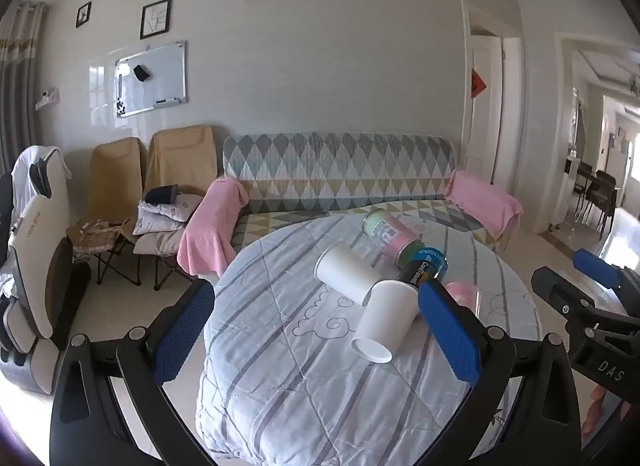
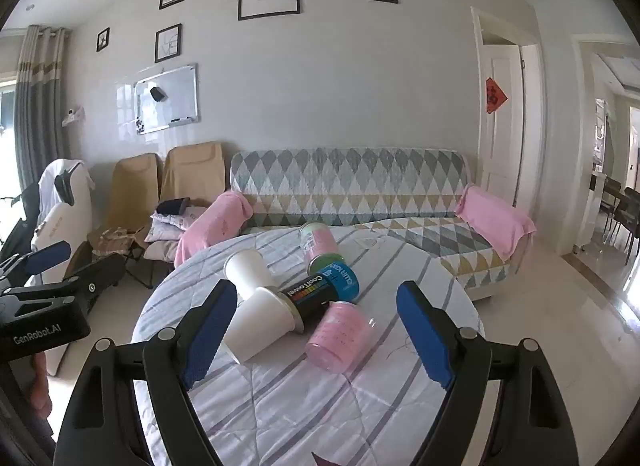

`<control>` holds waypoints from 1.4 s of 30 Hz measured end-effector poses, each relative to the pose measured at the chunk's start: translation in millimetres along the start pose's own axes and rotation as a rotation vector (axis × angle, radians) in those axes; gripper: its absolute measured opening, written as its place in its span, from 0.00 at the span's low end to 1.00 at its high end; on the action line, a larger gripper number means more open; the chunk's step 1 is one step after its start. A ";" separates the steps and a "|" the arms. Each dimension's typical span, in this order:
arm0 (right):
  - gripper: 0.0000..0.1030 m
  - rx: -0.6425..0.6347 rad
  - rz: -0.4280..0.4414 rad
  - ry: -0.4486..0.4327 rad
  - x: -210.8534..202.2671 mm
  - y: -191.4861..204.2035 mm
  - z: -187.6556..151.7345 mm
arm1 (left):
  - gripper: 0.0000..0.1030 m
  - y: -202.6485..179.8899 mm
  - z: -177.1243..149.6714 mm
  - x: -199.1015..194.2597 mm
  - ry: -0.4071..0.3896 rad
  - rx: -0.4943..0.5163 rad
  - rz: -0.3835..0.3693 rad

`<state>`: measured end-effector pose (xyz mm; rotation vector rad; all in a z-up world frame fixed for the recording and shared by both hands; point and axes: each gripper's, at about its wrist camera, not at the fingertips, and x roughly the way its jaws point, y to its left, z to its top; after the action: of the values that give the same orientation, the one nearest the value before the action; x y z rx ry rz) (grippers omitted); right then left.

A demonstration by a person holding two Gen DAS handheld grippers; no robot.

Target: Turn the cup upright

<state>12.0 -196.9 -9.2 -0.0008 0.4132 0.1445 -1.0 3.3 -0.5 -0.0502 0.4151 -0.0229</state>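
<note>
Living room, striped quilt (image 1: 280, 346) over a round table. Left wrist view: left gripper (image 1: 316, 330) gapes wide, empty, the nearer white cup (image 1: 384, 318) lying on its side between its fingers. Right wrist view: right gripper (image 2: 316, 338) spread wide, holding nothing; cup (image 2: 260, 322) toppled beside a black can (image 2: 312, 298).
</note>
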 end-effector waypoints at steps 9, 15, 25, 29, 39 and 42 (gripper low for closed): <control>0.81 -0.002 0.005 0.033 1.3 4.0 -3.0 | 1.00 7.5 -8.9 0.3 0.034 0.021 0.012; 0.81 0.006 0.011 0.041 5.0 0.4 -4.6 | 1.00 -3.1 -3.5 2.7 0.045 0.044 0.028; 0.81 0.020 0.018 0.064 11.5 -2.3 -6.6 | 1.00 -4.2 -8.7 9.8 0.059 0.050 0.030; 0.81 0.022 0.019 0.069 13.3 -4.0 -9.4 | 1.00 -5.6 -8.9 19.0 0.081 0.053 0.031; 0.81 0.031 0.025 0.097 23.6 -8.4 -11.1 | 1.00 -8.5 -8.6 33.8 0.109 0.059 0.039; 0.81 0.030 0.027 0.096 25.0 -8.4 -10.5 | 1.00 -8.9 -8.1 34.9 0.108 0.060 0.037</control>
<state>31.6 -202.0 -29.0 0.0276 0.5117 0.1648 27.6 -7.1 -21.5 0.0181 0.5232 -0.0011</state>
